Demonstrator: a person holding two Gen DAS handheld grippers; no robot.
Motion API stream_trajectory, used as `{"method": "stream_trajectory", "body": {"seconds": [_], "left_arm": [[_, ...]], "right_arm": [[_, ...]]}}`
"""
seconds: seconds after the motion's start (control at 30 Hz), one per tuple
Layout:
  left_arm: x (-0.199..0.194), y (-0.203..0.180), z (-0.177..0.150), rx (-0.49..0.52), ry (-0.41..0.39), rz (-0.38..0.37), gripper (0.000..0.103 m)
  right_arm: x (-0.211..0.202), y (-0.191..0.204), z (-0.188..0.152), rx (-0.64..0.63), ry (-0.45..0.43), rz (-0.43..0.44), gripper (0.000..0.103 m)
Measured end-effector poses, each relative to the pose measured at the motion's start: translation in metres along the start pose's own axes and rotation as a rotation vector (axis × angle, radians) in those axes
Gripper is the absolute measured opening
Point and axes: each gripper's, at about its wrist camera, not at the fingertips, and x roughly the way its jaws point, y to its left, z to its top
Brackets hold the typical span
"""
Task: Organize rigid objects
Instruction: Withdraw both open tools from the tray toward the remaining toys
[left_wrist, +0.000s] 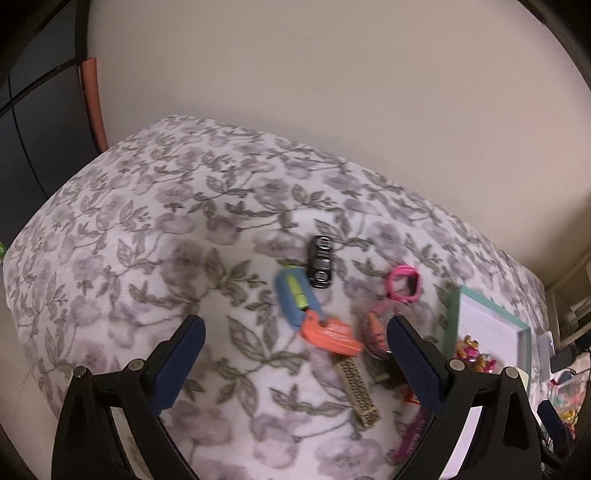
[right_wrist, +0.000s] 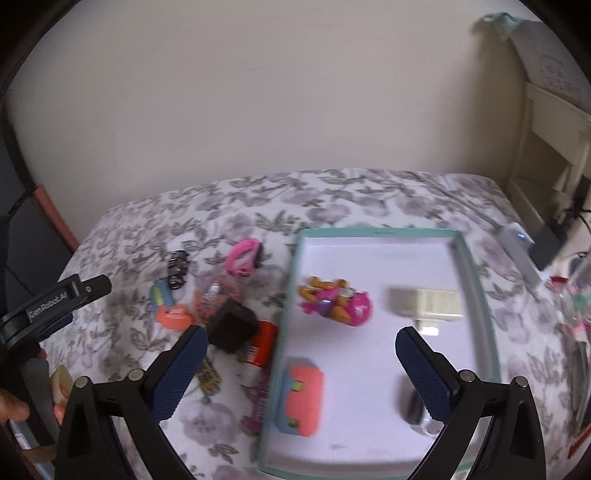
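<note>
Floral bedcover (left_wrist: 147, 229) is spread under scattered toys. Left gripper (left_wrist: 295, 365) is held low with fingers spread, empty, toy car (left_wrist: 320, 266) at 12 o'clock. Right gripper (right_wrist: 301, 373) is held over teal tray (right_wrist: 480, 295), fingers spread, empty.

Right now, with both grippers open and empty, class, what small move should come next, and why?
Probably lower the open left gripper onto the orange tag lying just ahead between its fingers. It lies loose on the floral cover, outside the teal-rimmed box, which already holds sorted pieces such as the pink toy.
</note>
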Motion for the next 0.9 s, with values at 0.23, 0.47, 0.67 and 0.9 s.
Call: {"method": "stream_trajectory", "body": {"seconds": [0.23, 0.47, 0.67, 0.9], "left_arm": [[0.021, 0.015, 0.004, -0.054, 0.099, -0.017, 0.099], [0.059, 0.003, -0.011, -0.060, 0.227, -0.001, 0.099], [0.088, -0.004, -0.023, -0.088, 0.321, -0.007, 0.098], [0.097, -0.005, -0.028, -0.108, 0.362, -0.012, 0.098]], "right_arm": [[0.032, 0.026, 0.010, -0.046, 0.064, 0.059, 0.103], [0.074, 0.045, 0.004, -0.131, 0.135, 0.053, 0.103], [0.102, 0.054, -0.008, -0.192, 0.180, 0.053, 0.102], [0.119, 0.060, -0.010, -0.222, 0.186, 0.050, 0.101]]}}
